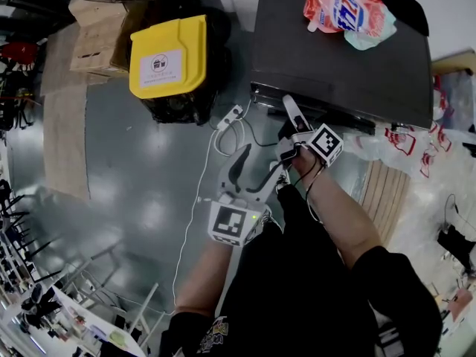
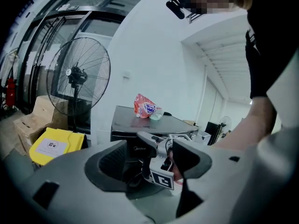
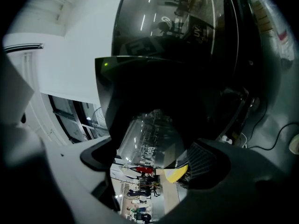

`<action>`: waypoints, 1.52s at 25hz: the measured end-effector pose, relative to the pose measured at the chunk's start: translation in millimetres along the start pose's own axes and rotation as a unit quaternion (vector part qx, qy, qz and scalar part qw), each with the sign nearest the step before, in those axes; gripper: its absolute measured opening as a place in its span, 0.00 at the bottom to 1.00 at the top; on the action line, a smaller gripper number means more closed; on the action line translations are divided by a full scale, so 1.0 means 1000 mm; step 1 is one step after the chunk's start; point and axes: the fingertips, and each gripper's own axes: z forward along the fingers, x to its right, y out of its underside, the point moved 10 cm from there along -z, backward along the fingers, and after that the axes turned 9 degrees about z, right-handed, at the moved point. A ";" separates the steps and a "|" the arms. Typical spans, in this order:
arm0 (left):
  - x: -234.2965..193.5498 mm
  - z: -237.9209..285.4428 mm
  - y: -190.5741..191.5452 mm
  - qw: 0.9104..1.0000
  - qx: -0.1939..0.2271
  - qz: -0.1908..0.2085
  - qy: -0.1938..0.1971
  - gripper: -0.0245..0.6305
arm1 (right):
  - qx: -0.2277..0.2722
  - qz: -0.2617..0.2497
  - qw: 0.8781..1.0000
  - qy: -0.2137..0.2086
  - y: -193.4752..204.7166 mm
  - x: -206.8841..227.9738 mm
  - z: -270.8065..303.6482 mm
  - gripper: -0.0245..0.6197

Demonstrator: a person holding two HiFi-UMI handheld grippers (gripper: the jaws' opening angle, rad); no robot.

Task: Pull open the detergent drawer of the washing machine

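The dark washing machine [image 1: 342, 58] stands ahead with a red-and-white detergent pouch [image 1: 343, 10] on its top. My right gripper [image 1: 291, 120] reaches the upper front edge [image 1: 271, 95] of the machine, near its left end. In the right gripper view my right gripper [image 3: 149, 164] is open, right up against a glossy black front panel [image 3: 154, 83]; the drawer's outline is not clear. My left gripper [image 1: 256, 171] hangs lower and further back, open and holding nothing. The left gripper [image 2: 149, 164] looks at the machine [image 2: 140, 125] and the right gripper's marker cube [image 2: 162, 180].
A black bin with a yellow lid [image 1: 169, 56] stands left of the machine, with a white power strip and cables [image 1: 229, 119] on the grey floor. Cardboard boxes [image 1: 97, 36] and a standing fan [image 2: 79, 76] lie further left. Plastic bags [image 1: 405, 143] sit to the right.
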 end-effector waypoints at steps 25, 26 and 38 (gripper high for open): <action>0.050 -0.073 0.026 1.000 0.019 0.014 -0.003 0.47 | -0.016 0.009 1.000 0.014 0.064 0.020 -0.090 0.78; 0.053 -0.078 0.027 1.000 0.018 0.014 -0.004 0.47 | -0.016 0.009 1.000 0.015 0.066 0.021 -0.093 0.78; 0.076 -0.130 0.050 0.999 0.026 0.026 -0.027 0.47 | -0.013 0.008 1.000 0.010 0.091 0.031 -0.123 0.78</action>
